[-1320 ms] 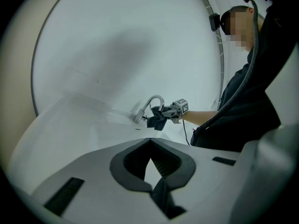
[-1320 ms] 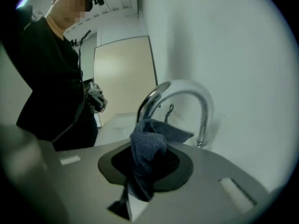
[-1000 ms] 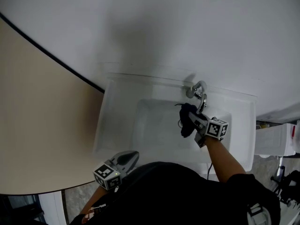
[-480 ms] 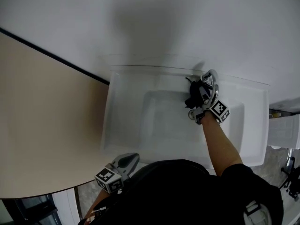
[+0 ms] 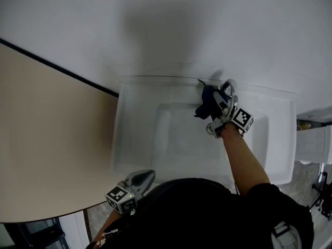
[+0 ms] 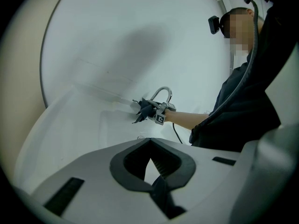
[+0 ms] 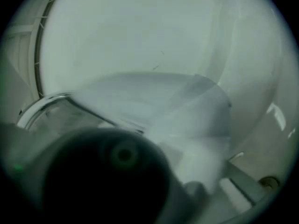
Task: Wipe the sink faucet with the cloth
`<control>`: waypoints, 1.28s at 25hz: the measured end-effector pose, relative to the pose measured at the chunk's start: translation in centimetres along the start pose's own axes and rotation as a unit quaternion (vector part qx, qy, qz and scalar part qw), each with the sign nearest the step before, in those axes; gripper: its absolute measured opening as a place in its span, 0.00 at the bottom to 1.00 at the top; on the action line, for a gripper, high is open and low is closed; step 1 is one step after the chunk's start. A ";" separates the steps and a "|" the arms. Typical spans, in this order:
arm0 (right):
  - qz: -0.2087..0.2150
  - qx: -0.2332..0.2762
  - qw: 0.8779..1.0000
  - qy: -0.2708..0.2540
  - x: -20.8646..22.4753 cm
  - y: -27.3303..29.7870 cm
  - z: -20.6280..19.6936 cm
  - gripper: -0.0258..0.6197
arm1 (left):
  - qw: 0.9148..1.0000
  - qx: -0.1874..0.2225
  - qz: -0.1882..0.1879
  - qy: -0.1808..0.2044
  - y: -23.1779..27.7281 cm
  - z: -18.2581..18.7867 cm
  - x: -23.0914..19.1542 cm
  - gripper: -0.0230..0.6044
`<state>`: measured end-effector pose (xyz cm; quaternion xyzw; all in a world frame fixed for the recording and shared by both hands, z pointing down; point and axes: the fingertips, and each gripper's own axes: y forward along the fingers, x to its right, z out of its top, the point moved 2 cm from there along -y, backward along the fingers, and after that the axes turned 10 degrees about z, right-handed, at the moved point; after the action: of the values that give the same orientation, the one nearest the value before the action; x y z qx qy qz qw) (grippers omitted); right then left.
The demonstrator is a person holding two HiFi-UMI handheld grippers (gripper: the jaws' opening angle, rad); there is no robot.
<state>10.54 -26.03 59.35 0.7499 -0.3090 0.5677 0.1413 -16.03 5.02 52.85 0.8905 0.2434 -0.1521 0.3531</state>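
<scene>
The chrome faucet arches over the back rim of the white sink. A dark cloth bunches against the faucet's left side, with my right gripper shut on it. The left gripper view shows the same from the side: the faucet, the cloth and the right gripper pressed together. My left gripper hangs at the sink's near left corner, apart from the faucet, shut and empty, as its own view confirms. The right gripper view is blurred, and a dark mass fills its lower left.
A beige panel runs along the sink's left side and a white wall rises behind it. A white fixture stands just right of the sink. The person's forearm reaches across the basin, with a thin cable beneath it.
The right gripper has carried the cloth from over the basin up to the faucet at the back rim, then a little further left along it. The left gripper has kept still.
</scene>
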 end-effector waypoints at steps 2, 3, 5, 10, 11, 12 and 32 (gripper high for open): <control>-0.035 -0.003 0.999 0.010 2.7 -0.4 -0.5 0.15 | 1.000 0.000 0.000 -0.002 0.1 0.0 0.3 0.04; -0.049 -0.005 0.999 0.005 3.6 -0.6 -0.6 0.15 | 1.000 0.001 0.002 -0.001 0.1 0.0 0.4 0.04; -0.064 -0.011 0.998 -0.017 4.4 -0.8 -0.6 0.15 | 1.000 0.007 0.005 -0.001 0.0 0.1 0.3 0.04; -0.092 -0.202 0.972 -0.074 3.3 -4.4 -7.2 0.15 | 0.999 0.035 -0.004 -0.026 -0.3 -0.2 -0.6 0.04; -0.087 -0.277 0.951 -0.103 2.1 -6.1 -9.8 0.15 | 0.999 0.044 -0.006 -0.027 -0.1 -0.1 -0.6 0.04; -0.078 -0.348 0.924 -0.139 0.7 -7.8 -12.3 0.15 | 0.998 0.052 -0.009 -0.025 0.0 -0.1 -0.5 0.04; -0.209 -0.844 -0.003 -0.494 -0.5 5.2 -2.8 0.15 | 0.990 0.139 0.003 -0.004 -5.1 -0.5 -3.6 0.04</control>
<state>5.09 -28.34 58.98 -0.2232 0.3914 0.6622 -0.5987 -21.71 7.41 51.99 0.9312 0.2153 -0.1869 0.2271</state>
